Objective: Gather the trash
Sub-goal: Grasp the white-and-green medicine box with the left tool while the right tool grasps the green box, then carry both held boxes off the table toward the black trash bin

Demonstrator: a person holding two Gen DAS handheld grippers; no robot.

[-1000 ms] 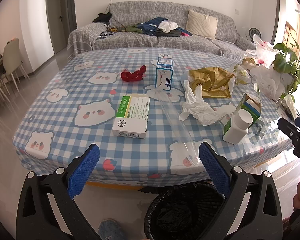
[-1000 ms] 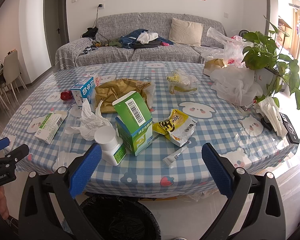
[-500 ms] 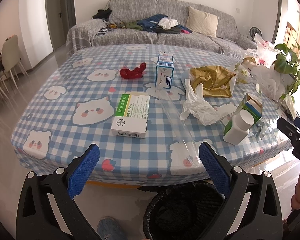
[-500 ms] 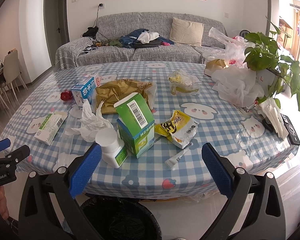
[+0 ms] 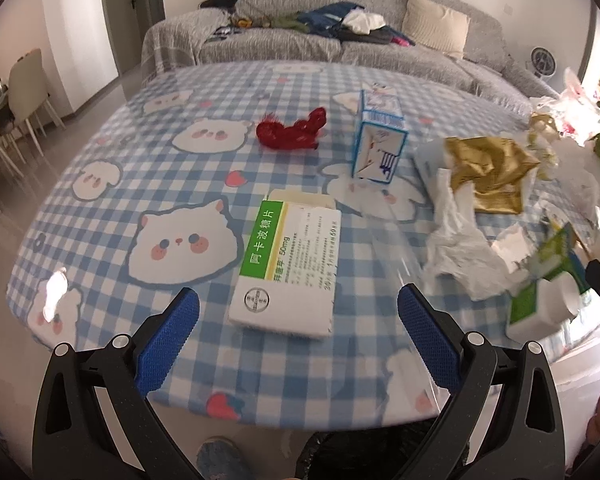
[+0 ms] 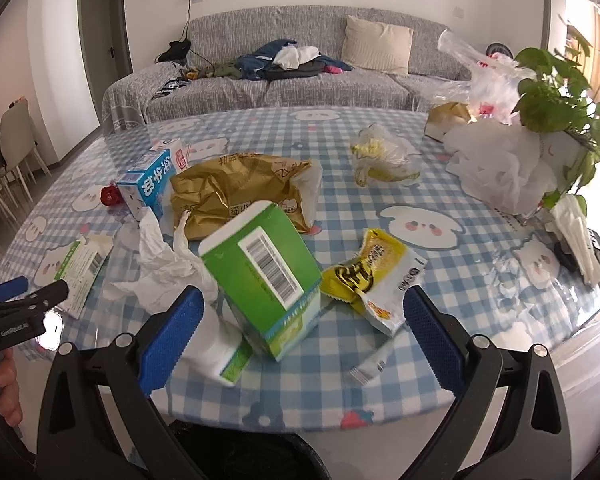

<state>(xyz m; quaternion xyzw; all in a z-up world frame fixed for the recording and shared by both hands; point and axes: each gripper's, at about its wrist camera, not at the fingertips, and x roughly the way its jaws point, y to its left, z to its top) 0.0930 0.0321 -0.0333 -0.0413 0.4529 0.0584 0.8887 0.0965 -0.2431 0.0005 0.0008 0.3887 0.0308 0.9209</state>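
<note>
Checked blue tablecloth [image 5: 100, 216] strewn with litter, grey sofa [image 6: 300, 76] behind.

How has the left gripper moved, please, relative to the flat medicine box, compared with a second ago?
Yes: the left gripper has moved forward over the table edge toward the medicine box, which now looms nearer between its open jaws.

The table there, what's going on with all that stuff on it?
A person holds a gripper in each hand over a cluttered table to clear trash. The left gripper, open, points at a flat medicine box. The right gripper, also open, faces a green carton and a white bottle. Nothing is picked up yet. A black-lined bin waits below the table edge.
</note>
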